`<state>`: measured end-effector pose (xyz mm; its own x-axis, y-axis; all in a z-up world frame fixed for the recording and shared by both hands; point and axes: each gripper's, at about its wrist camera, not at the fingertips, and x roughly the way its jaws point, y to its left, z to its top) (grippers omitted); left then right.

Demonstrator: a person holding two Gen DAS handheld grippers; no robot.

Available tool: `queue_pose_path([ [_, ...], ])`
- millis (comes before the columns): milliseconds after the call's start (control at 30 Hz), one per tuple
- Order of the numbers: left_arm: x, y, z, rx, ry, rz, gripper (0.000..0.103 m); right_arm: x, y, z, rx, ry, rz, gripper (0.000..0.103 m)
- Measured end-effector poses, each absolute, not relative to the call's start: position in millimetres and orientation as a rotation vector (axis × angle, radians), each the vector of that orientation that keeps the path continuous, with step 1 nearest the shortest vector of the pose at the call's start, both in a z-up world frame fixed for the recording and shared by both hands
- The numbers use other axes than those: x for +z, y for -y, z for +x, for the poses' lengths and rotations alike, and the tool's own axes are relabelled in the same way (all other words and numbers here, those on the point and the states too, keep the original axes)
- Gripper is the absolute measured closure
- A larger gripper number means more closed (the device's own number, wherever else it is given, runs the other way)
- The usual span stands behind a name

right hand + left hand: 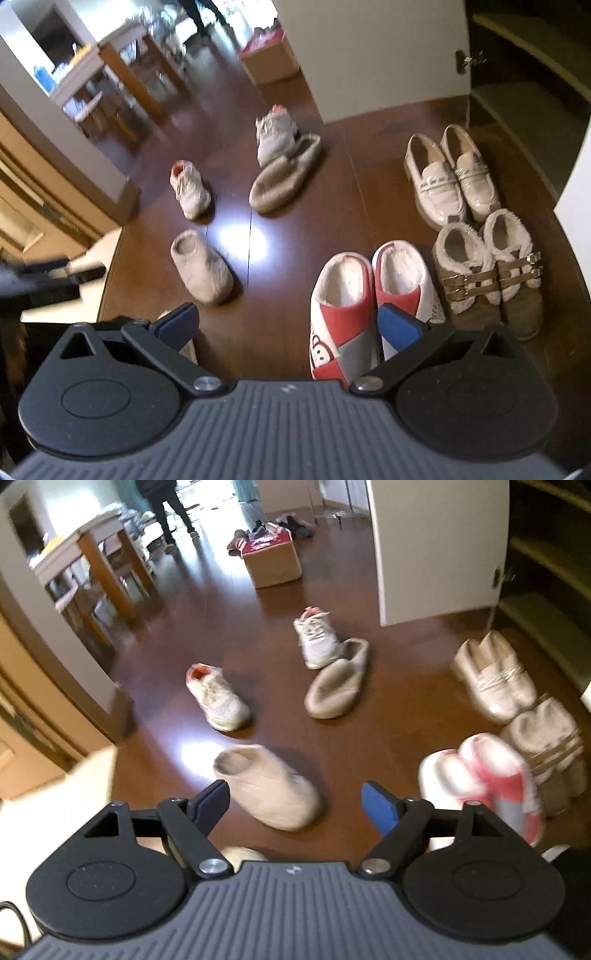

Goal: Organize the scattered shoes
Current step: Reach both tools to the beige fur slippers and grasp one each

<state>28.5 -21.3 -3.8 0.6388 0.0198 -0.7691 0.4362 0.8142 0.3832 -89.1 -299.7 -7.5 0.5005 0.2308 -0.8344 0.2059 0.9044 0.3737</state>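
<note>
Both claws — left claw [295, 805] and right claw [290, 325] — gape wide, empty, above the scattered shoes [201, 267].

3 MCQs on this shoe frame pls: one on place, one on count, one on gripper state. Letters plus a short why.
1. Where do the cream loafers stand?
A. Beside the cardboard box
B. Just beyond the furry buckle shoes
C. Under the table

2. How many shoes lie loose, not set in side-by-side pairs?
A. Two
B. Four
C. Six

3. What state is the right gripper in?
A. Open, holding nothing
B. Shut on a slipper
C. Shut on a sneaker

Answers:
1 B: the loafers sit directly behind the buckle shoes, on the right.
2 B: two white sneakers and two beige slippers are scattered at mid-floor.
3 A: its blue fingers are spread wide over bare floor.
</note>
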Motion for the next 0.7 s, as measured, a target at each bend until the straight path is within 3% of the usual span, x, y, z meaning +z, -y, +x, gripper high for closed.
queue_pose_path([
  [100,-5.7,15.7,70.3,-0.245,-0.818,0.734,0.019,-11.1,302.9,-48.8,-0.001,-1.100,0.409,0.001],
  [167,-8.8,15.2,89.4,-0.245,-0.801,0.793,0.008,-17.4,303.6,-17.6,-0.023,-1.131,0.357,0.001],
  [200,-24.2,23.4,113.9,-0.254,-0.812,0.793,0.008,-25.8,302.2,1.8,-0.040,-1.145,0.314,0.002],
  [233,-33.2,28.6,133.8,-0.264,-0.838,0.768,0.008,-35.5,300.1,20.5,-0.045,-1.152,0.271,0.006],
  [333,-57.6,37.2,189.1,-0.304,-0.933,0.648,0.008,-78.8,294.9,75.4,-0.033,-1.190,0.166,0.035],
  [367,-66.1,38.7,205.8,-0.308,-0.944,0.609,0.008,-99.1,295.4,94.6,-0.027,-1.202,0.169,0.037],
  [700,-171.8,24.3,306.7,-0.157,-1.069,0.460,0.008,-269.9,298.4,259.0,-0.099,-1.004,0.712,0.032],
])
